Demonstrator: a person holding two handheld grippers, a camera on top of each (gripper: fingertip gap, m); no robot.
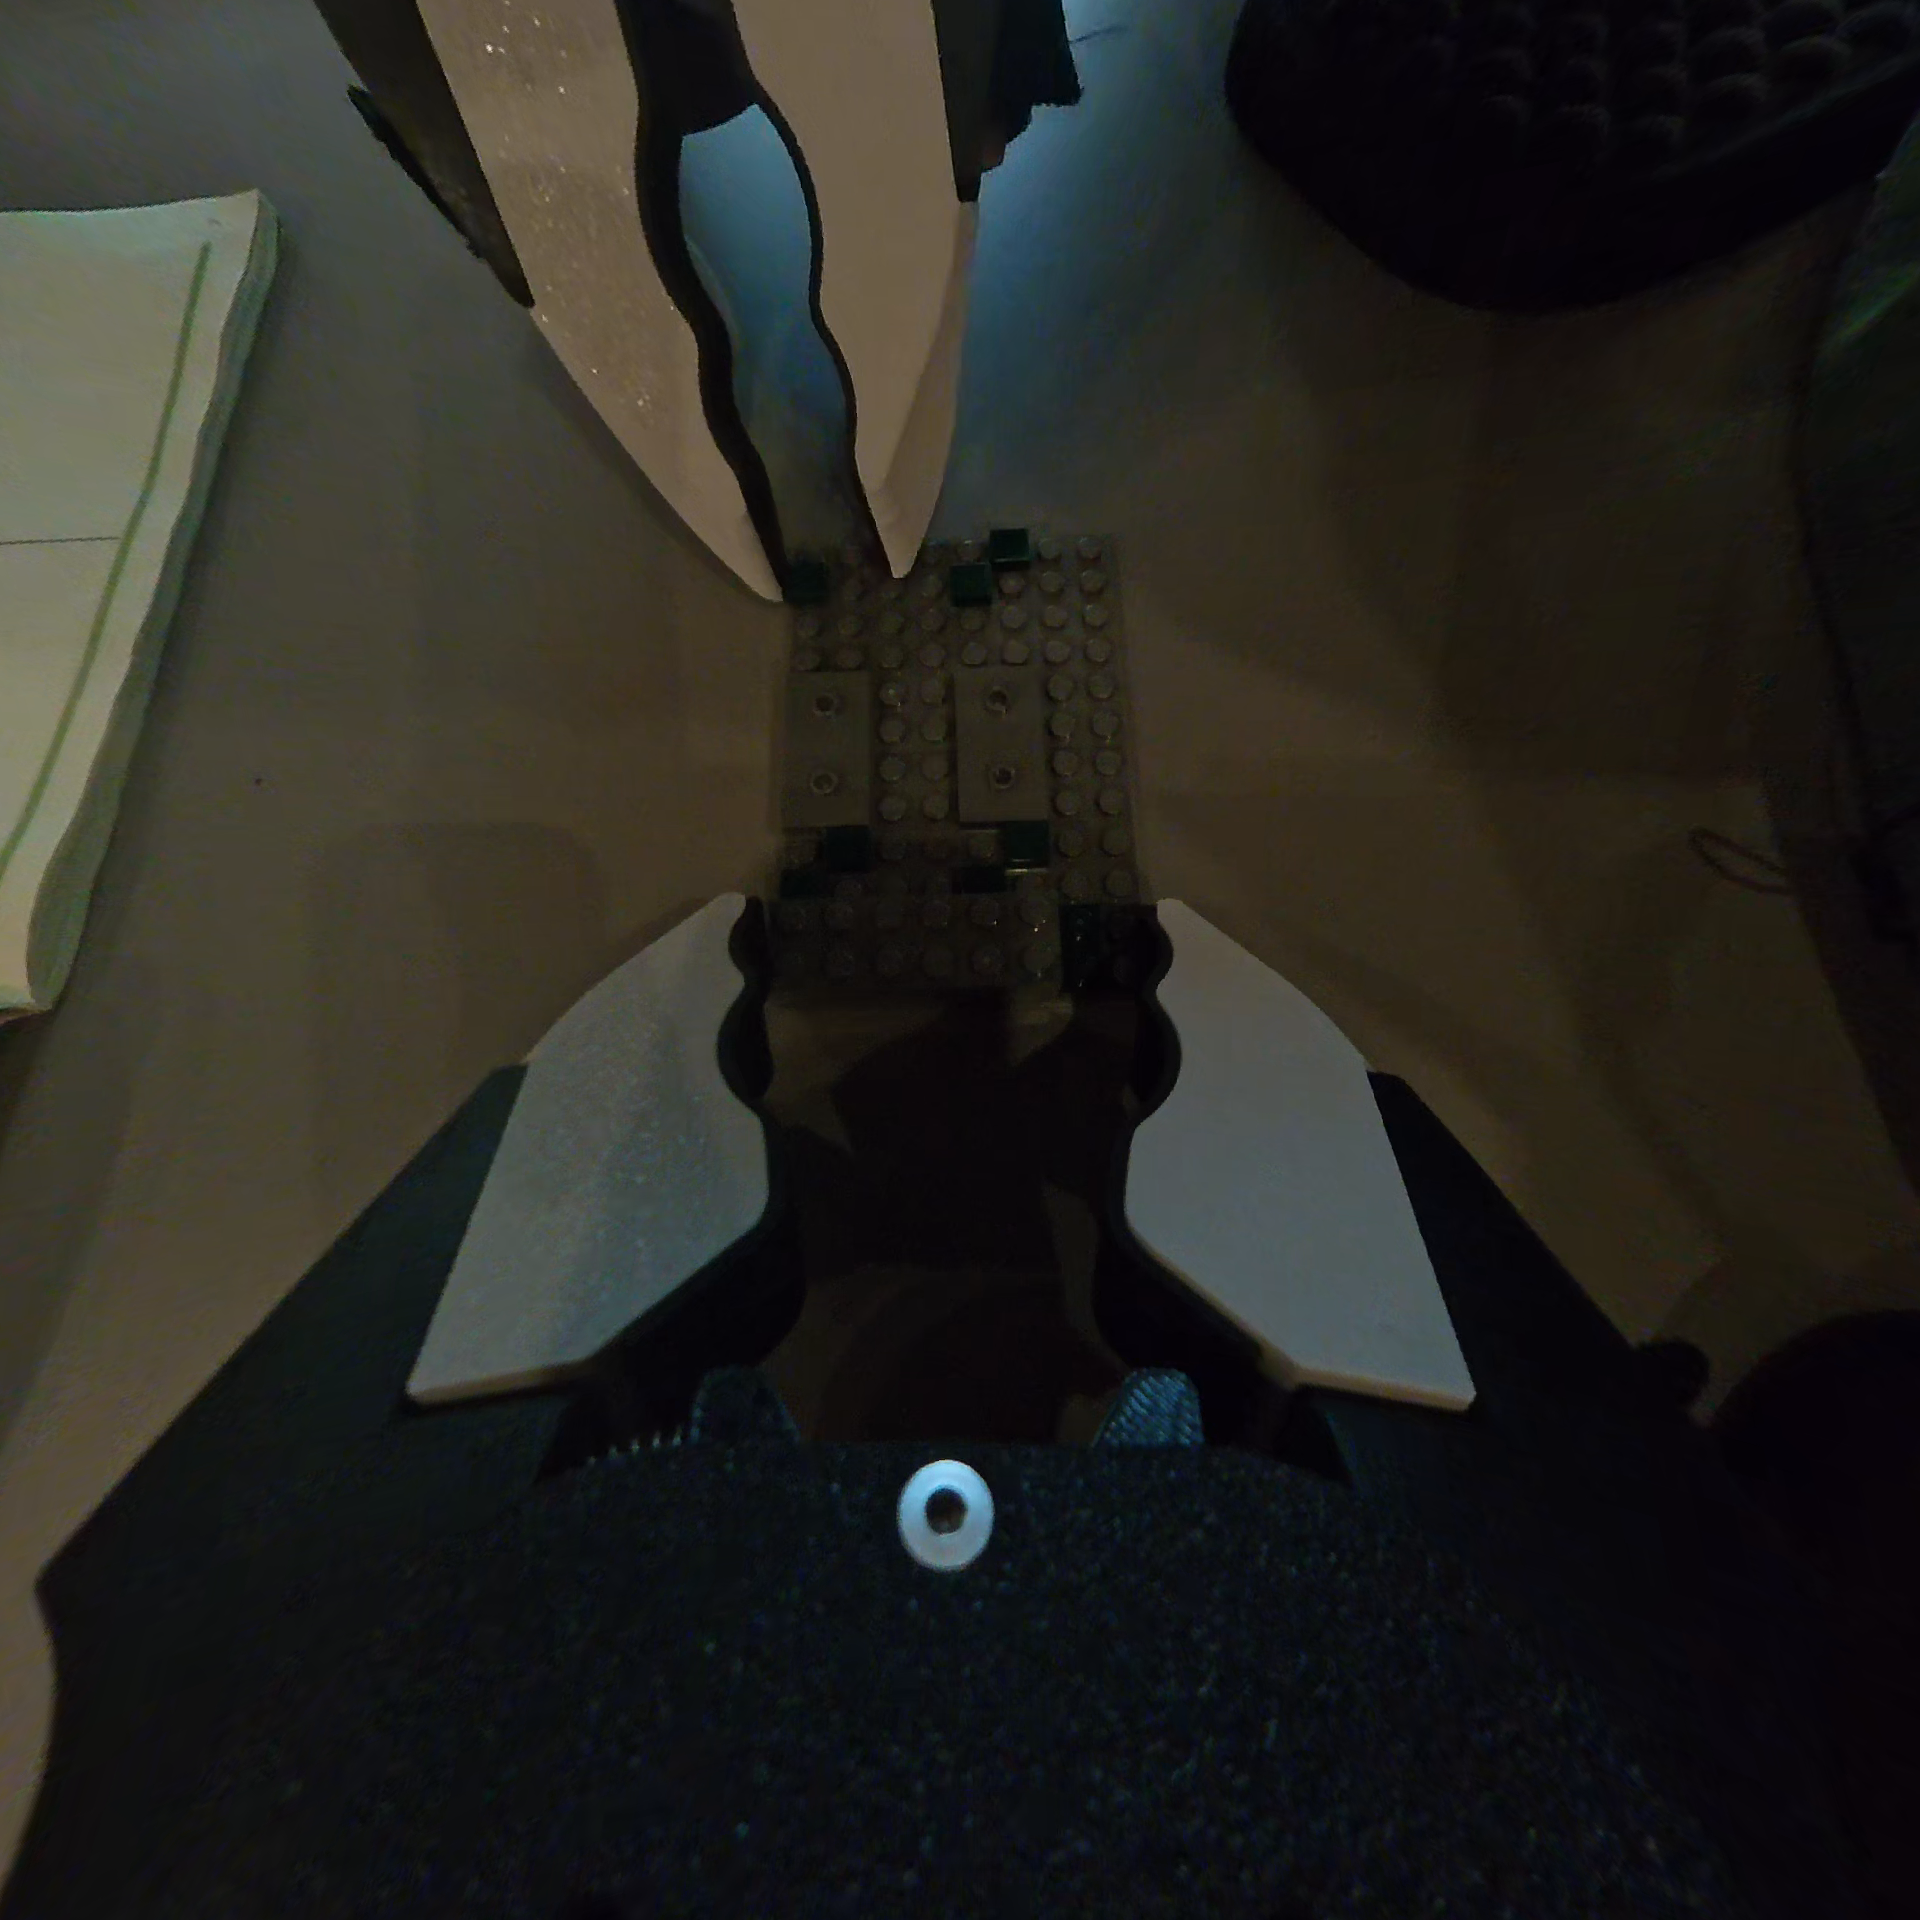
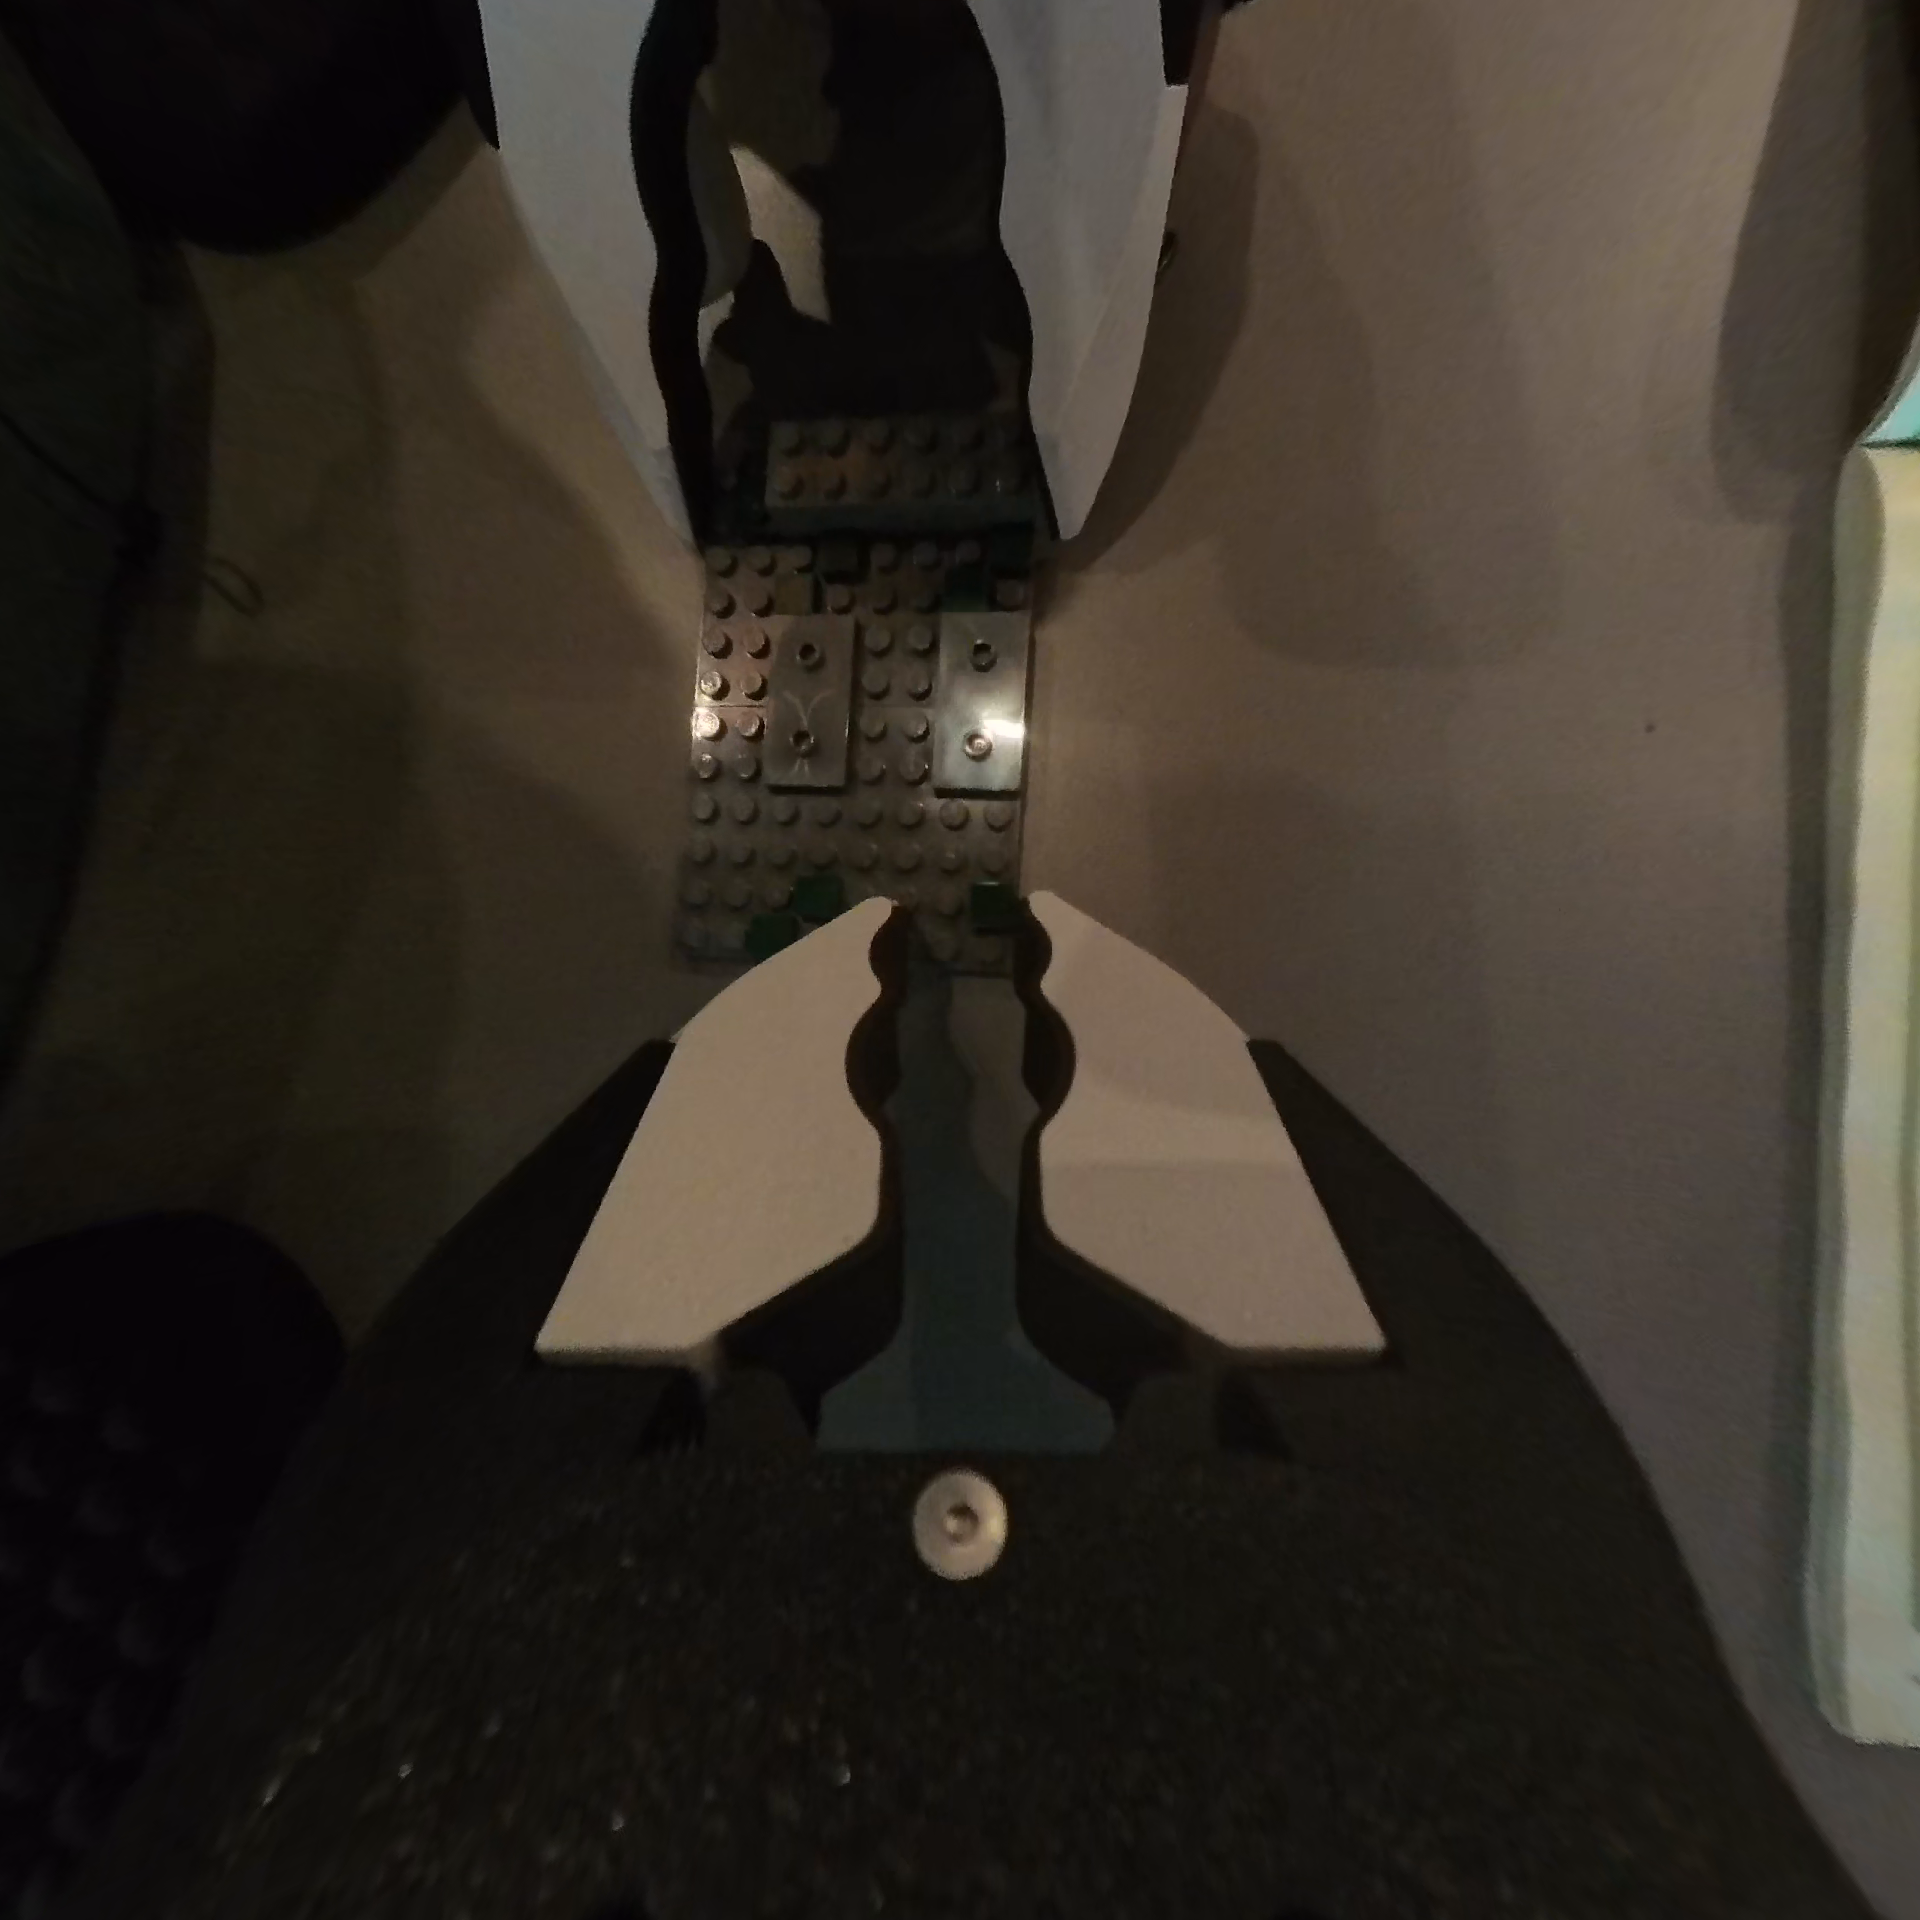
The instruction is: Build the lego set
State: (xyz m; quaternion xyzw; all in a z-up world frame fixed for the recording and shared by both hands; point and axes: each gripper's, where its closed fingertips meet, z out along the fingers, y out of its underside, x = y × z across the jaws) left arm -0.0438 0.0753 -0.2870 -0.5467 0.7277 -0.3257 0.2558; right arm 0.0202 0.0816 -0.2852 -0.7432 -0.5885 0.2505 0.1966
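Baseplate (image 1: pixel 961 748), grey and studded, lies flat on the table (image 1: pixel 1455 727) with two smooth tiles and a few dark green bits attached; most studs are bare, so building looks barely begun. Left gripper (image 1: pixel 951 914) clamps its near end; right gripper (image 2: pixel 961 909) holds a green piece (image 2: pixel 992 902) at the opposite edge.

Dim light falls across a pale tabletop (image 1: pixel 1455 727).

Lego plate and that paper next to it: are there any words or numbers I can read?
None can be read.
Lego plate: only studs and smooth tiles; one tile bears faint curved marks, not letters.
Paper: a green line, no writing visible.
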